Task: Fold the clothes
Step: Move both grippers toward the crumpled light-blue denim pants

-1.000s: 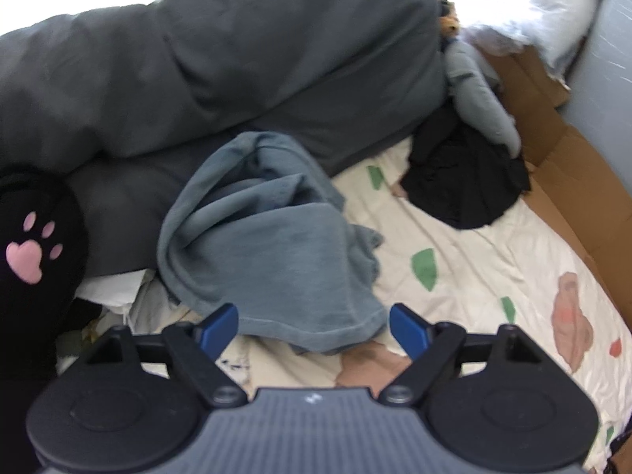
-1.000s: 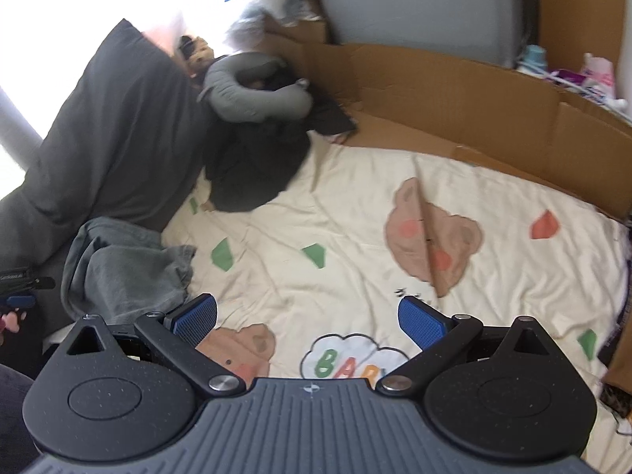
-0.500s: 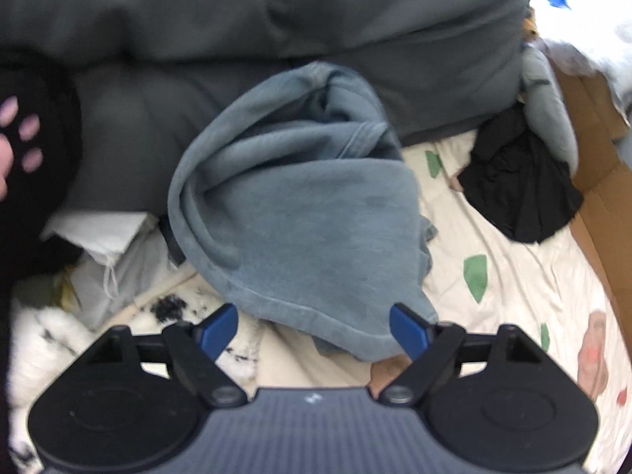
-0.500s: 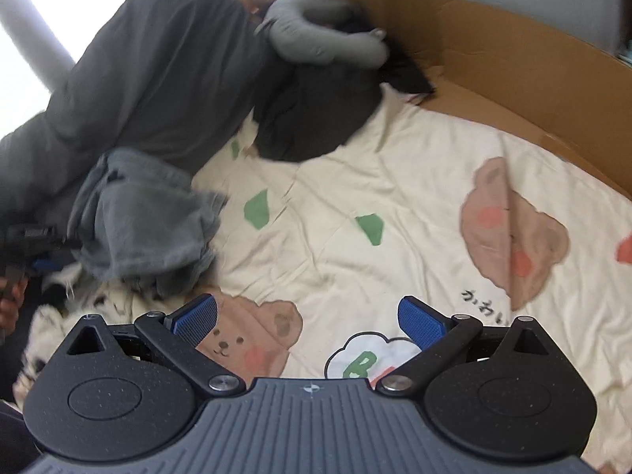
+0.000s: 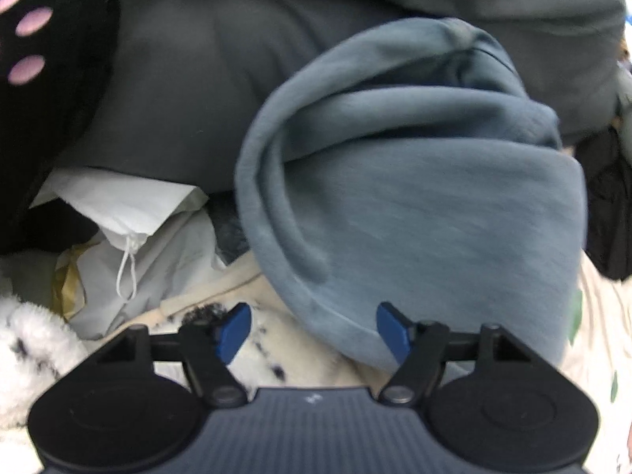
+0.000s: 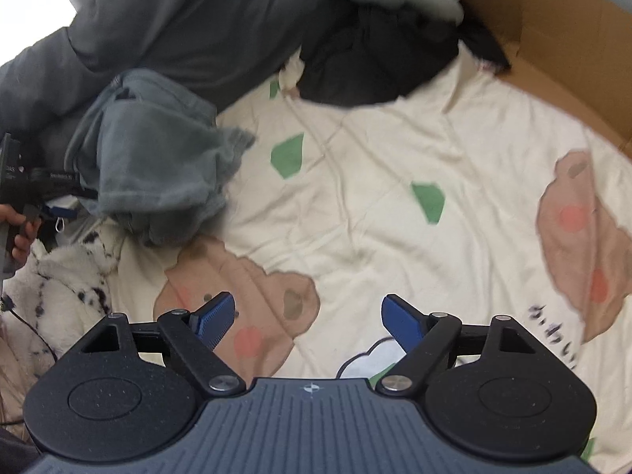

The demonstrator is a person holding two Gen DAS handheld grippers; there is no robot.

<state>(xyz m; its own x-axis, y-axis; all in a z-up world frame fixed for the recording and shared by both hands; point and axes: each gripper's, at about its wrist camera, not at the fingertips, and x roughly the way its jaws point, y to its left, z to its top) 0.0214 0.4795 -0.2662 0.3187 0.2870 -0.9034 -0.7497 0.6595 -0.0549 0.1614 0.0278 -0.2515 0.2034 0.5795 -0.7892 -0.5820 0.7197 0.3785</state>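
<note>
1. The cream bedspread [image 6: 375,166], printed with bears and green shapes, lies against a cardboard wall [image 6: 553,12].
2. A grey duvet [image 5: 205,91] lies behind.
3. The blue-grey sweatshirt [image 5: 426,197] sits crumpled at the bedspread's edge against the duvet; its long axis cannot be told.
4. The left gripper [image 5: 314,326], jaws apart, reaches its hem.
5. The right gripper [image 6: 308,316], jaws apart, holds nothing.

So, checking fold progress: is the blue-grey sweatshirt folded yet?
No. The sweatshirt lies crumpled in a heap, bunched in loose rolls at the bedsheet's edge.
</note>
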